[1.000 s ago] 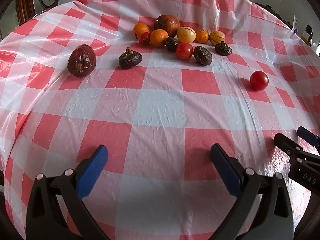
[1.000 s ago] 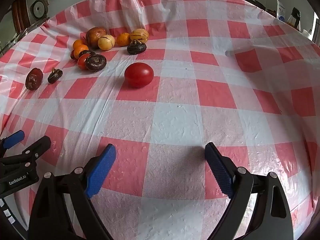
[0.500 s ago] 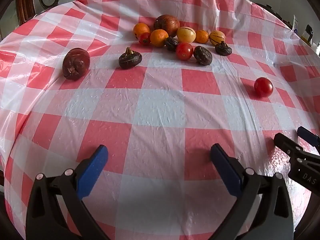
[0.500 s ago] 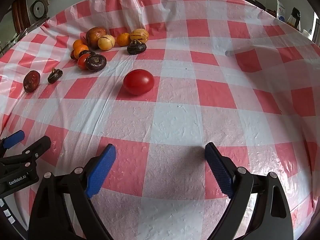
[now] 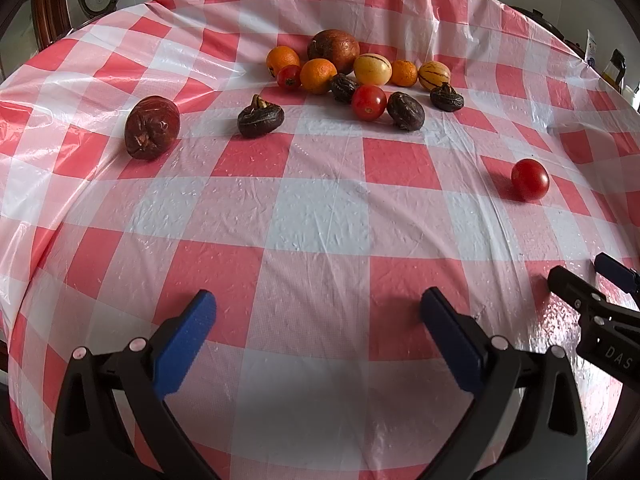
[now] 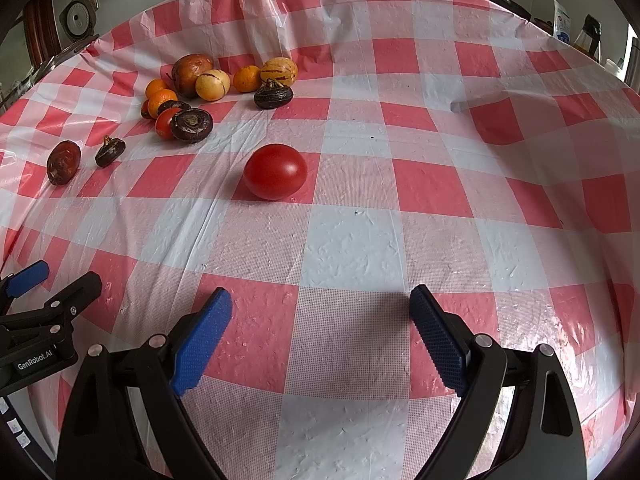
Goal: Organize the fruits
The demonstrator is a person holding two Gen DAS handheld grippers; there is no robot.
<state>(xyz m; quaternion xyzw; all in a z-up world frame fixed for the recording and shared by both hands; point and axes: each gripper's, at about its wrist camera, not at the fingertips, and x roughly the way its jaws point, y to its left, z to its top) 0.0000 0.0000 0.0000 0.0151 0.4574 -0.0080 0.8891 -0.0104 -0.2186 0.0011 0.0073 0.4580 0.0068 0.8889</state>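
The far edge of the table (image 5: 320,216) curves out of both views, and its near edge is hidden behind the gripper bodies. In the cluster near the far edge, several fruits overlap, so some show only in part; in the right wrist view one small tomato is nearly hidden behind an orange.

The left gripper (image 5: 318,322) hovers low over the near part of the checked cloth, jaws spread wide and holding nothing. The right gripper (image 6: 320,320) hangs likewise beside it, released and empty, its fingers aimed toward the lone tomato (image 6: 275,171), which sits apart toward the middle of the table, nearer the right side.

Counted in the left wrist view: three oranges (image 5: 318,76), three tomatoes in all, two striped yellow melons (image 5: 372,69), four dark wrinkled fruits (image 5: 261,117), one large brown fruit (image 5: 334,50) at the back, and one reddish-brown fruit (image 5: 152,127) alone toward the left edge.
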